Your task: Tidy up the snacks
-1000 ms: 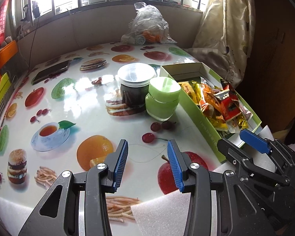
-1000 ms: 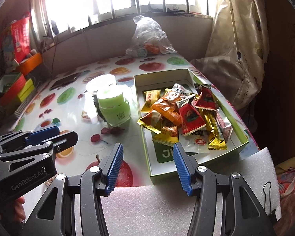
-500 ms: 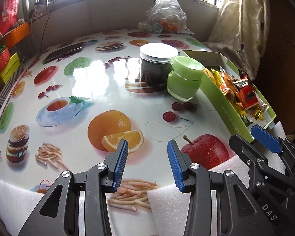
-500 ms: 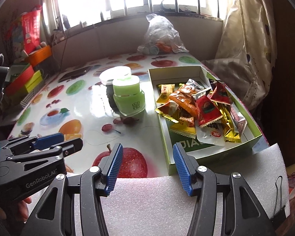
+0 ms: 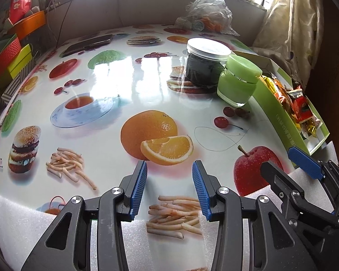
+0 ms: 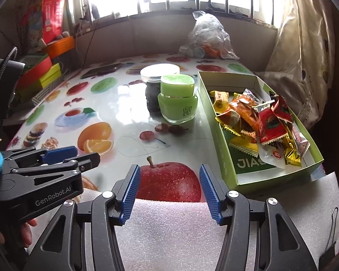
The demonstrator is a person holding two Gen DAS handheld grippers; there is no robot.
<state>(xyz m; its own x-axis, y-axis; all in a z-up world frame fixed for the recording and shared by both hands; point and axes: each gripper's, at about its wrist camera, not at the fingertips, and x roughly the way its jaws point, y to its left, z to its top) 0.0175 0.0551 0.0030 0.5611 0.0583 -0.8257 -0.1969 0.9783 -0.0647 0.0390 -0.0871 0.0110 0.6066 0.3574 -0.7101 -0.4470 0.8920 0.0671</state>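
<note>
Both tongs, left tongs [image 5: 169, 180] and right tongs [image 6: 168, 180], hang released, gripping nothing, at the table's [image 6: 128, 113] near edge. Wrapped snacks [image 6: 260, 122] lie heaped in the green box [image 6: 223, 155] at two o'clock. Either sorting awaits or it's finished; no particular move is called for.

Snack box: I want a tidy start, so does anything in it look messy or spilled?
Nothing has spilled. The snack packets lie in a loose, overlapping heap inside the green box, none on the table. Both jars stand upright beside it.
</note>
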